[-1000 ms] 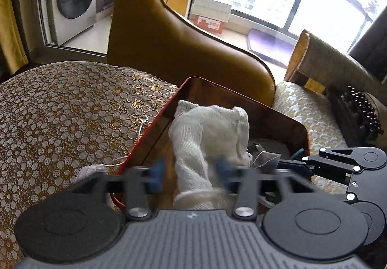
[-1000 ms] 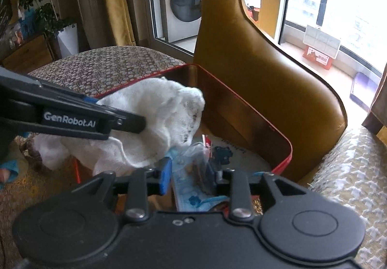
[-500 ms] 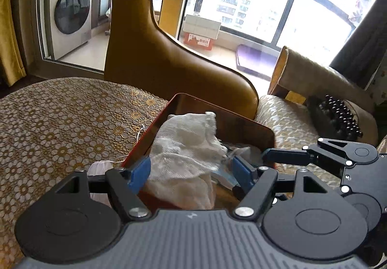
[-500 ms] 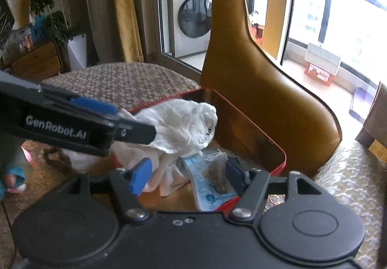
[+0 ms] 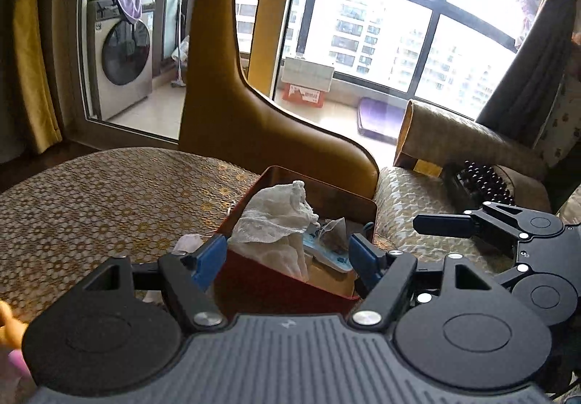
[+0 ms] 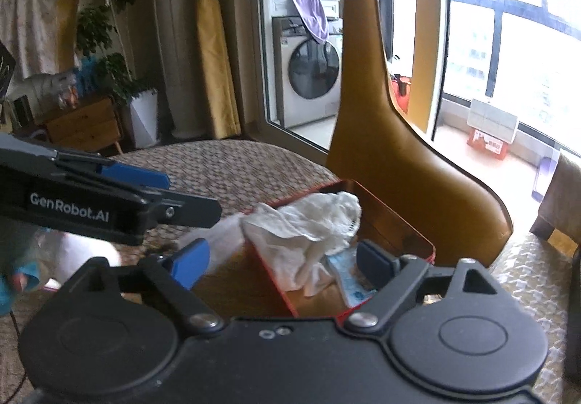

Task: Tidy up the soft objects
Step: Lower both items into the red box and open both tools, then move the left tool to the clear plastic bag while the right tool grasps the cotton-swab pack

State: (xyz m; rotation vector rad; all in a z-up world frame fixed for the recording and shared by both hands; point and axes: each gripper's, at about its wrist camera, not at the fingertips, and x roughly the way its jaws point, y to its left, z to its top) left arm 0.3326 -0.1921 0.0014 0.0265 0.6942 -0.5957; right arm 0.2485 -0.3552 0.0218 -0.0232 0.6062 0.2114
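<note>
White cloth (image 5: 279,222) lies heaped in the red box (image 5: 290,287), spilling over its near wall. Left gripper (image 5: 287,258) hangs spread and empty; right gripper (image 6: 290,258) is opening, empty. Tucking the overhang inside would tidy it.

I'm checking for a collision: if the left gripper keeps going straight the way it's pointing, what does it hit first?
Most likely the white cloth heaped in the red box, which sits framed between the left gripper's empty, opening jaws. The box's near wall may come first; depth is unclear.
</note>
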